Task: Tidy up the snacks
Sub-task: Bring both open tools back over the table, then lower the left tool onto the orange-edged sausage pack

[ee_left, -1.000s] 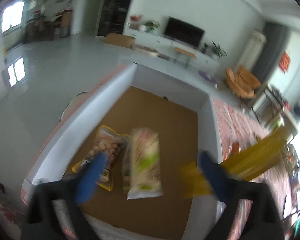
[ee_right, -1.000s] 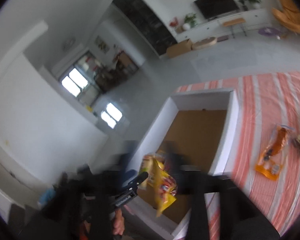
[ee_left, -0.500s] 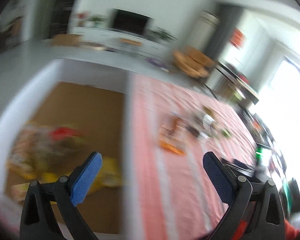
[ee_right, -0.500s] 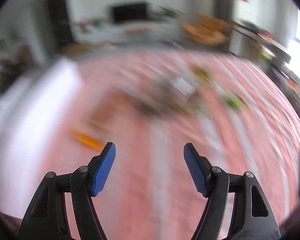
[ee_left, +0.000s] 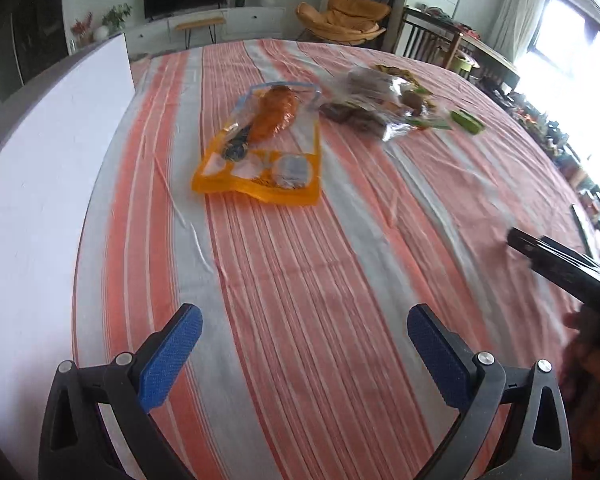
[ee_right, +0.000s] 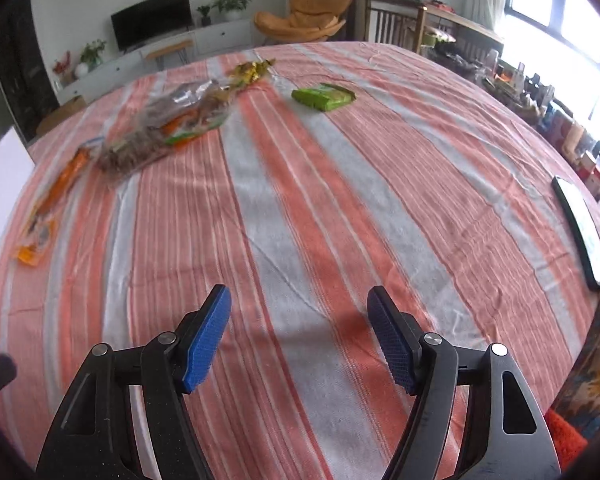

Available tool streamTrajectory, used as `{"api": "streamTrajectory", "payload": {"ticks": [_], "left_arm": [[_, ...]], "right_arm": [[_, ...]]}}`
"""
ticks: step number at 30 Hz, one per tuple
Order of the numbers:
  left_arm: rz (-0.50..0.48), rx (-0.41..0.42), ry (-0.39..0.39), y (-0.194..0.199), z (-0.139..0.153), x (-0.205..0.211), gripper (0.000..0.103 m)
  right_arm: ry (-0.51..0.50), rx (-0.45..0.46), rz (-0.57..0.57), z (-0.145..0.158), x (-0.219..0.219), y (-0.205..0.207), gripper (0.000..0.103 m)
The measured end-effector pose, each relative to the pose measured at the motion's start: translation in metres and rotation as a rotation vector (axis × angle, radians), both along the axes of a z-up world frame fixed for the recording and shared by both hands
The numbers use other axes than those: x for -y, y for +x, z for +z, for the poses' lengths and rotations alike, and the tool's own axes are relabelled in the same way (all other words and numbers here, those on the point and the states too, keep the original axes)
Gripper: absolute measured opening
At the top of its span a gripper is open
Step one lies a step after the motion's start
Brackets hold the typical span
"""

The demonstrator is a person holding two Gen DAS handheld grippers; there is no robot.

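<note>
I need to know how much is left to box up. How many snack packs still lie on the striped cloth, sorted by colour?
Orange pack: 1
Clear bag of brown snacks: 1
Green pack: 1
Gold wrappers: 1 cluster, count unclear
Total: 4

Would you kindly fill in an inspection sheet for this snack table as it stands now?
Surface: striped tablecloth, wrinkled.
Job's things: orange snack bag lies flat; clear bag of brown snacks; green packet; gold wrappers; white box wall at the left.
Clutter: dark flat device at the table's edge.
Grippers: left gripper open, empty; right gripper open, empty.
Cables: nothing seen.
Surroundings: television, orange chair.
</note>
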State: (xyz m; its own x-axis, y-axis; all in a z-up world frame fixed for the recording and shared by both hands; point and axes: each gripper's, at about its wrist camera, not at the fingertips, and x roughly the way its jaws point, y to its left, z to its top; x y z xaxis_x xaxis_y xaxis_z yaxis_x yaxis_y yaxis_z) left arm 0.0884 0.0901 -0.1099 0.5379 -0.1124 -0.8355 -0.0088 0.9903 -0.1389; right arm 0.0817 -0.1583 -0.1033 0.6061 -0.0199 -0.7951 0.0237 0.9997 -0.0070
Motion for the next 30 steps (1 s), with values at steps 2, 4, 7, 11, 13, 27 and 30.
{"api": "streamTrajectory", "payload": {"ticks": [2,4,7,11,13,27,30], "left_arm": [[0.011,0.001,0.006,0.005,-0.005,0.0,0.102],[0.023,0.0,-0.006,0.013,-0.012,-0.003,0.102],[0.03,0.039,0.025,0.011,-0.014,-0.005,0.102],[-0.013,0.051,0.12,0.013,-0.019,0.005,0.103],[-0.013,0.05,0.118,0.015,-0.019,0.003,0.103],[-0.014,0.051,0.12,0.015,-0.019,0.003,0.103],[-0.013,0.051,0.121,0.015,-0.019,0.003,0.103]], "right_arm": [[0.005,-0.002,0.005,0.0,0.001,-0.001,0.074],[0.003,-0.009,0.003,-0.004,0.001,0.002,0.074],[-0.006,-0.009,0.004,-0.005,0.001,0.003,0.075],[-0.004,-0.01,0.014,-0.007,-0.001,0.002,0.08],[-0.006,-0.009,0.016,-0.007,-0.002,0.002,0.083],[-0.007,0.006,0.006,-0.009,-0.002,0.003,0.087],[-0.009,0.008,0.001,-0.009,-0.002,0.003,0.087]]}}
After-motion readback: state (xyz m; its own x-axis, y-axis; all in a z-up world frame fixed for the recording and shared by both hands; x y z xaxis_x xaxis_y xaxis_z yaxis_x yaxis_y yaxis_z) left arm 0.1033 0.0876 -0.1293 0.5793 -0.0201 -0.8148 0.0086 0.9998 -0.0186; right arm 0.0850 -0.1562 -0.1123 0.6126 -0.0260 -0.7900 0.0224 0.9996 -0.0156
